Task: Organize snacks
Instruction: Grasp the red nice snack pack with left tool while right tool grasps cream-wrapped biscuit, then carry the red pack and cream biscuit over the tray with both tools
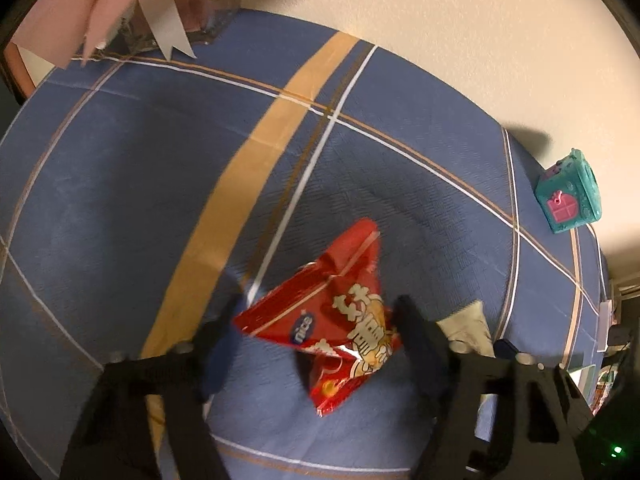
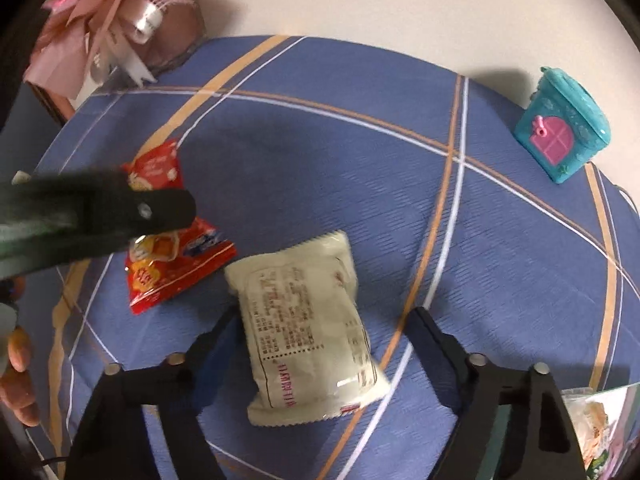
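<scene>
Blue plaid cloth, crossed by white and tan stripes, covers the tabletop where two snack packets lie. At its centre sits a cream snack packet, printed side up (the small red and dark lettering is too blurred to read), flat on the cloth between the spread fingers of the right gripper; the left finger stands just beside the packet's edge, the right finger well apart from it, and neither is seen pressing it. Just to the left of the cream packet lies a red snack bag, crumpled and bearing white characters. The left gripper hangs over that red bag, its fingers open on either side of it; whether the right finger touches the foil cannot be told. From the right wrist view, one dark finger of the left gripper crosses the bag. Beyond the cream packet, at the cloth's far right edge, stands a teal toy house with a pink door. Pink ribbons drape a gift box at the far left corner.
</scene>
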`<state>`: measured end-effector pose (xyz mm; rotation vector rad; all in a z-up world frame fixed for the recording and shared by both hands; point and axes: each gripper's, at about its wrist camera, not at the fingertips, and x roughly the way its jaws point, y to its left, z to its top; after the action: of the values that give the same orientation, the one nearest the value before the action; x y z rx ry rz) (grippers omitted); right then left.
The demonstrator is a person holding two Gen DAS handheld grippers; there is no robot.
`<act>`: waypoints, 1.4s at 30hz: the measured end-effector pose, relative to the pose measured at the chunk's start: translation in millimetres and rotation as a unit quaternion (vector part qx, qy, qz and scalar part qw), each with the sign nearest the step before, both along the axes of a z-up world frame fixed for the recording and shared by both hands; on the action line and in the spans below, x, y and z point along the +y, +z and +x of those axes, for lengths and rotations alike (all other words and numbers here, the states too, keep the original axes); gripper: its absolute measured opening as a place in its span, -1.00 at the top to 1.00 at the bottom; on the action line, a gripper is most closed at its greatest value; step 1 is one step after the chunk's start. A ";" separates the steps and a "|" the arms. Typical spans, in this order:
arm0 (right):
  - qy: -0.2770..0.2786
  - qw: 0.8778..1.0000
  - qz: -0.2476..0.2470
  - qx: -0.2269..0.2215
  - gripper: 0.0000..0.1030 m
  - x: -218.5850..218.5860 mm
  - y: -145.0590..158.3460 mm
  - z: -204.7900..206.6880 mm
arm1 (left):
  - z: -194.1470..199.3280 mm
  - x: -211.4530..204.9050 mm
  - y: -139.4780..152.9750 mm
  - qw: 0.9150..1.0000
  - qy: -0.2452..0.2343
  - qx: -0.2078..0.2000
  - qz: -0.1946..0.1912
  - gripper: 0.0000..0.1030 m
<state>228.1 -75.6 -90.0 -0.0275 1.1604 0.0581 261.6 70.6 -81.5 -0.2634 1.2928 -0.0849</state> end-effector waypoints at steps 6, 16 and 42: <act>-0.022 1.000 0.013 -0.006 -0.11 -13.9 4.3 -7.4 | -10.0 -8.2 7.3 1.000 0.001 -0.014 -0.006 -0.02; -0.038 0.998 0.048 -0.005 -0.09 -28.2 19.2 -44.9 | -60.6 -9.1 16.9 0.998 0.040 -0.005 -0.050 0.01; -0.069 0.996 0.048 -0.042 -0.09 -49.4 85.3 -185.0 | -185.9 -41.1 100.9 0.996 0.016 -0.078 -0.036 0.01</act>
<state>43.1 -125.0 -4.7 0.1350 1.0713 -0.0098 75.7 29.5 19.4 -0.3330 1.1308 -0.1230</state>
